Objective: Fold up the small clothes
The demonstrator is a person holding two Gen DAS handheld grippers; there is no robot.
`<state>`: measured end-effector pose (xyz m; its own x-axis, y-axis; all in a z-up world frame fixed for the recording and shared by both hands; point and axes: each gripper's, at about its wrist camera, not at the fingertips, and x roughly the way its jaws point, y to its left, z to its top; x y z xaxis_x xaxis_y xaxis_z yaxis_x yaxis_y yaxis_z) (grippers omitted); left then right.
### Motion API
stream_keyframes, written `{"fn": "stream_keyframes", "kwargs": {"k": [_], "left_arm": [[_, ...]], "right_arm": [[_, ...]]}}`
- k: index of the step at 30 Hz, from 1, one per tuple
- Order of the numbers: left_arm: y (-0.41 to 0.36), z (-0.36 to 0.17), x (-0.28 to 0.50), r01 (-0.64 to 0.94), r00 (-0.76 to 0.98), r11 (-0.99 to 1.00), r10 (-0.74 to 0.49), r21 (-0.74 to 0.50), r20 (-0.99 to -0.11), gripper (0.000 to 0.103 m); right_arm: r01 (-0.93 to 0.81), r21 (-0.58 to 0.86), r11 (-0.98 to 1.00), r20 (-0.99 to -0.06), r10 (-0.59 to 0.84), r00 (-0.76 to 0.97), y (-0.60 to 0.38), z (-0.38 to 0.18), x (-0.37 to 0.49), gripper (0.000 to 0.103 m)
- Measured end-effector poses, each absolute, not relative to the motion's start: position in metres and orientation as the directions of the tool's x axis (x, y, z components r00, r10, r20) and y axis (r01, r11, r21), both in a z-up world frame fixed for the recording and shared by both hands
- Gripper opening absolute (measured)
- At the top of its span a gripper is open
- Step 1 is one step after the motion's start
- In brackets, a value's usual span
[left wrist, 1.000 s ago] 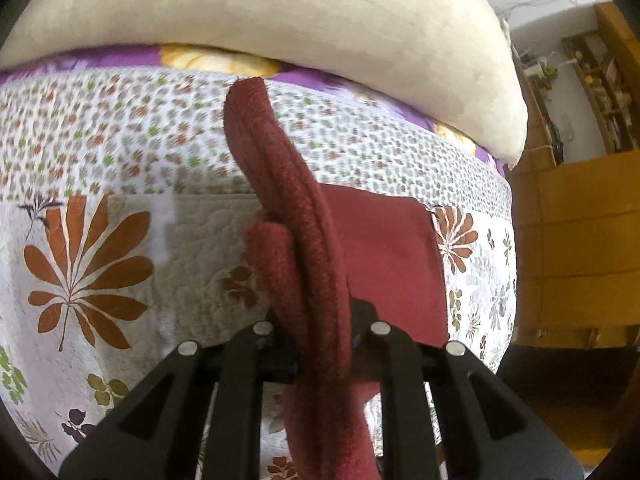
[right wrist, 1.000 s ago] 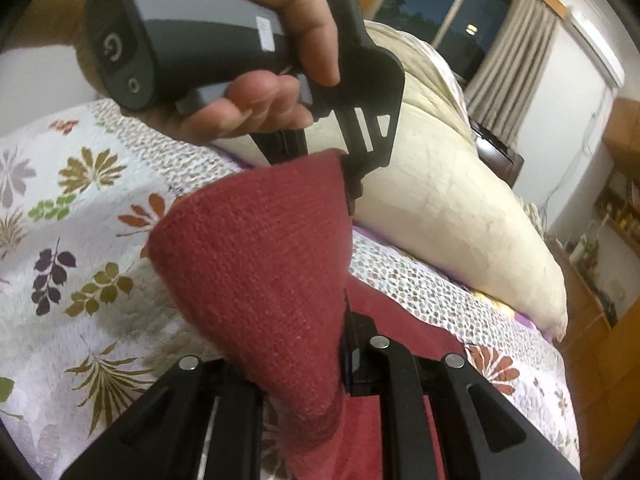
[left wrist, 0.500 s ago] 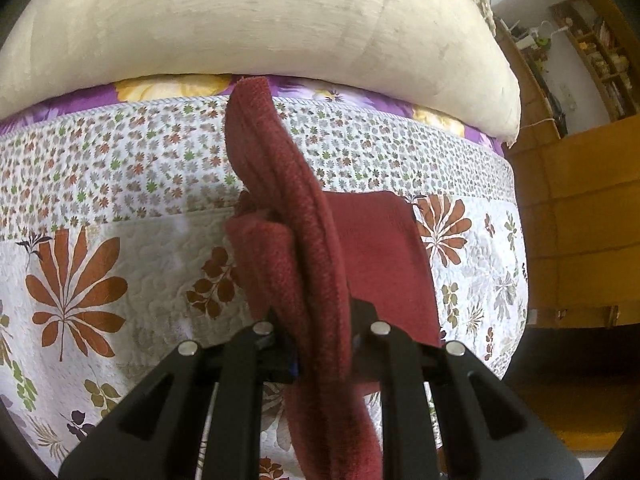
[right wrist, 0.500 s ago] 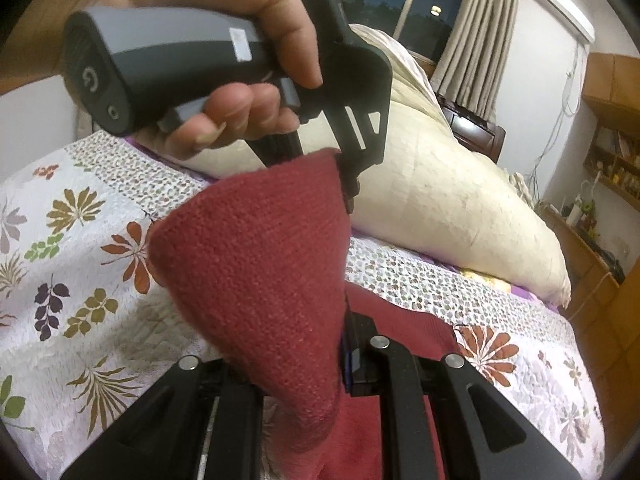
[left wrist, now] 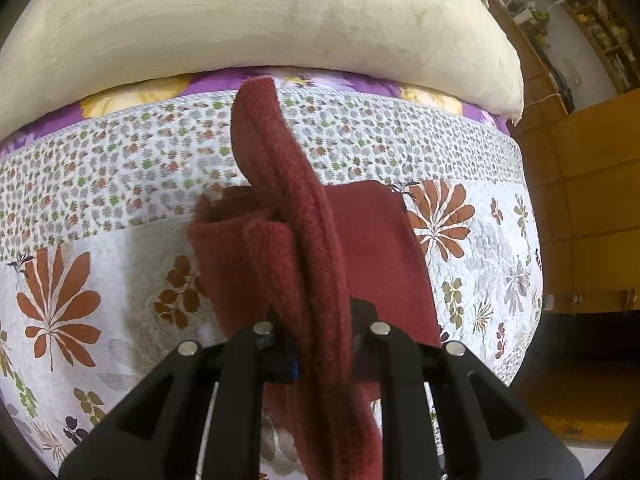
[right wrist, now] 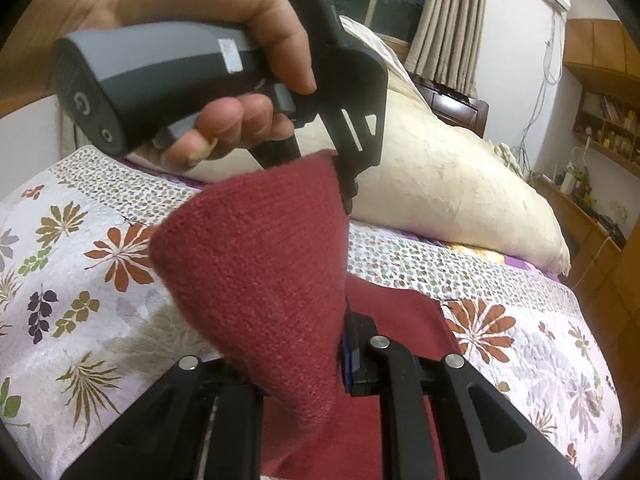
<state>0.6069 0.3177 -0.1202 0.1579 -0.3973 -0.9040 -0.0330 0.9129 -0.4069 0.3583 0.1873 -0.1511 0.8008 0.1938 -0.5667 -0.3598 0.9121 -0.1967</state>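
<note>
Both tongs, left [left wrist: 320, 344] and right [right wrist: 304, 360], are clamped on a dark red knit garment [left wrist: 304, 248], lifting one edge above the floral bedspread [left wrist: 120, 248], fold apparently half made.

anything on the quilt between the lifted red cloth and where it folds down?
Nothing visible. Both tools, left and right, grip the red knit cloth; its lower half lies flat on bare floral quilt. The cream duvet sits behind.
</note>
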Motion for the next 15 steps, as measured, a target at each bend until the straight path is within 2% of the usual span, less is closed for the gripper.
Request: {"fn": "stream_keyframes", "kwargs": {"k": [15], "left_arm": [[0.243,-0.147,0.625,0.026,0.109,0.940,-0.341,-0.341,-0.934,0.013]], "right_arm": [[-0.301,-0.112,0.947,-0.599,0.177,0.781,0.136,-0.167,0.370,0.015]]}}
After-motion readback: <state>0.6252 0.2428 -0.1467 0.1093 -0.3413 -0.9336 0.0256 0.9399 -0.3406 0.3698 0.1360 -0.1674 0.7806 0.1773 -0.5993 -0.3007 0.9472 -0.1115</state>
